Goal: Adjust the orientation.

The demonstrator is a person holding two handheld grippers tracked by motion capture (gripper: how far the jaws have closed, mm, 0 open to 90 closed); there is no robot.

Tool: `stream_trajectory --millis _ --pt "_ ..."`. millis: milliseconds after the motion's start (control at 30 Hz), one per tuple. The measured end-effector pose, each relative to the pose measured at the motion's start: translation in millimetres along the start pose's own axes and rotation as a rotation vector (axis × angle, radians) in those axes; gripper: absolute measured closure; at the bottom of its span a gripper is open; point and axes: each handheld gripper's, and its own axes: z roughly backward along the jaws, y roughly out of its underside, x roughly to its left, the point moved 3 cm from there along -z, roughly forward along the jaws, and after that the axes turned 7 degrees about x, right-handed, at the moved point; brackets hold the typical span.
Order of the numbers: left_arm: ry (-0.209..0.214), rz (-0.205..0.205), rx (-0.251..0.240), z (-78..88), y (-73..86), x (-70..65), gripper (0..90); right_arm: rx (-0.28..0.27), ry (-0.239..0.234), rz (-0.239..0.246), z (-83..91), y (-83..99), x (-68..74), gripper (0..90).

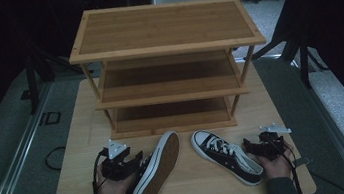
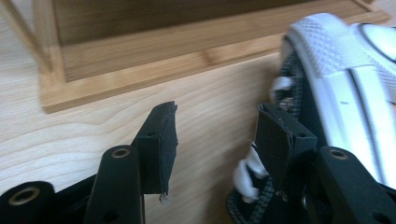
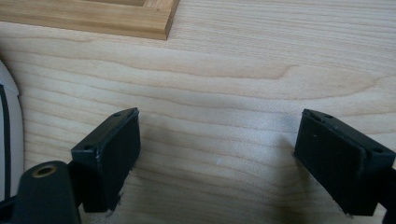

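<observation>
Two black-and-white sneakers lie on the wooden table (image 1: 81,139) in front of a three-tier wooden shoe rack (image 1: 163,25). The left sneaker (image 1: 155,171) is tipped on its side with its sole up. My left gripper (image 1: 137,160) is open just to its left. In the left gripper view my left gripper (image 2: 217,119) has bare table between its jaws, and one jaw rests against the laced upper of the left sneaker (image 2: 345,79). The right sneaker (image 1: 225,155) stands upright, with my right gripper (image 1: 250,145) beside its heel. That right gripper (image 3: 219,121) is wide open over bare wood.
The rack's bottom board (image 2: 140,70) lies just beyond the left jaws, and its corner (image 3: 116,21) shows ahead of the right jaws. A white edge of the right sneaker (image 3: 8,135) sits at the left of the right gripper view. Dark floor surrounds the table.
</observation>
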Motion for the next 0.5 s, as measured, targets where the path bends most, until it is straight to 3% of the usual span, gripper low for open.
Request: stream_trajectory --millis 200,333,500 --pt "0.063 -0.007 -0.003 1.4 0.6 -7.8 50.1 0.000 0.000 0.000 0.0 0.0 0.0 14.3" --pt "0.065 -0.034 0.017 0.1 1.0 -13.6 51.4 0.000 0.000 0.000 0.0 0.0 0.0 14.3" --pt "0.079 -0.037 0.019 0.2 1.2 -16.3 54.4 0.000 0.000 0.000 0.0 0.0 0.0 14.3"
